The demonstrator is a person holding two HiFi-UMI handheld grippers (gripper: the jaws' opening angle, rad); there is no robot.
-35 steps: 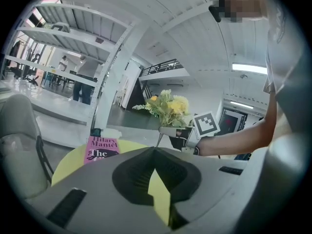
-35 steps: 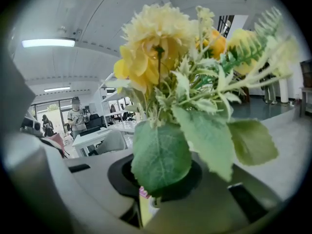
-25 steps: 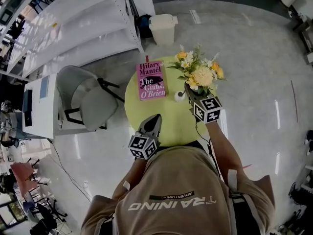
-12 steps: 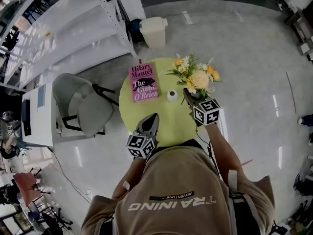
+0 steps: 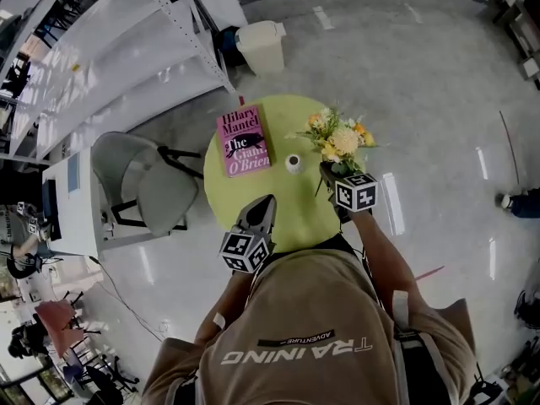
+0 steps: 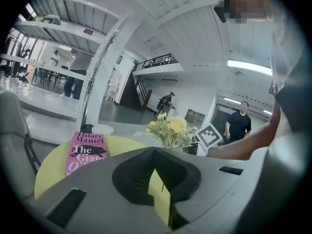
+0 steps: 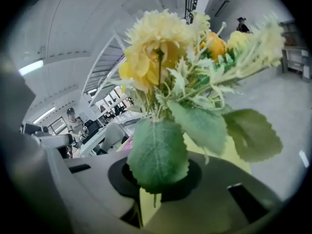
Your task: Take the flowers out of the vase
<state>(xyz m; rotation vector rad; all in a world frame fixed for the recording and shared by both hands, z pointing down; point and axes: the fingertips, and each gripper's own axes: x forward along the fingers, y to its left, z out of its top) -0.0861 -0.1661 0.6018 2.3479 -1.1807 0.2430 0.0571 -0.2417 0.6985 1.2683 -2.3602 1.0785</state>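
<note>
The right gripper (image 5: 326, 170) pinches the flowers (image 5: 342, 137) by their stems beside the vase (image 5: 293, 163), probably to lay them on the bench (image 5: 295, 222); the left gripper (image 5: 269, 202) rests closed and empty.

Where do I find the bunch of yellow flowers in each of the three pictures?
Head view: the flowers sit right of centre, over the table's far right side, at the tip of the right gripper.
Left gripper view: the flowers are small, mid-frame, beyond the jaws.
Right gripper view: the flowers fill the centre, stems between the jaws.
Shared landmark: the round yellow-green table.
</note>
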